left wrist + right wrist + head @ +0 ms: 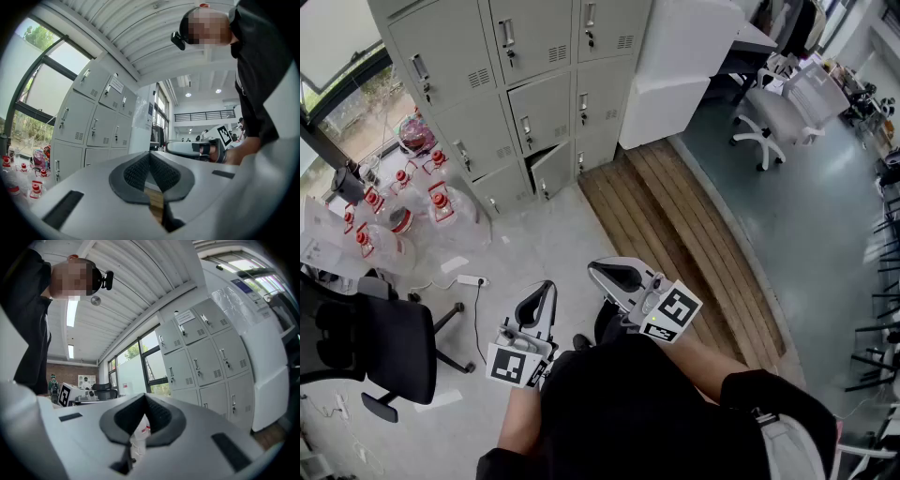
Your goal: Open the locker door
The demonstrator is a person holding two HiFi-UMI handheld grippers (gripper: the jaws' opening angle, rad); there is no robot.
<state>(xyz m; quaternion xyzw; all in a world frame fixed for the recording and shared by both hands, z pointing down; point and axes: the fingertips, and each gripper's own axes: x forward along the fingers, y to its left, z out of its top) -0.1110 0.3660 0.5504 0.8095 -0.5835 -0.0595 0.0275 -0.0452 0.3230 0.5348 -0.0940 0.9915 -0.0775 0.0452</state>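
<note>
1. Head view: the grey lockers [539, 112] fill the upper left of the frame, well apart from the left gripper [546, 287] and right gripper [596, 271] at lower centre.
2. Left gripper view: jaws closed together, empty; lockers [93, 124] at left.
3. Right gripper view: jaws closed, empty; lockers [206, 357] at right.

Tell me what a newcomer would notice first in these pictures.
The bank of grey lockers fills the top of the head view, one low door seemingly ajar. Left of it, red-capped clear bottles crowd the floor. Below, the left gripper and right gripper point toward it, both shut and empty.
</note>
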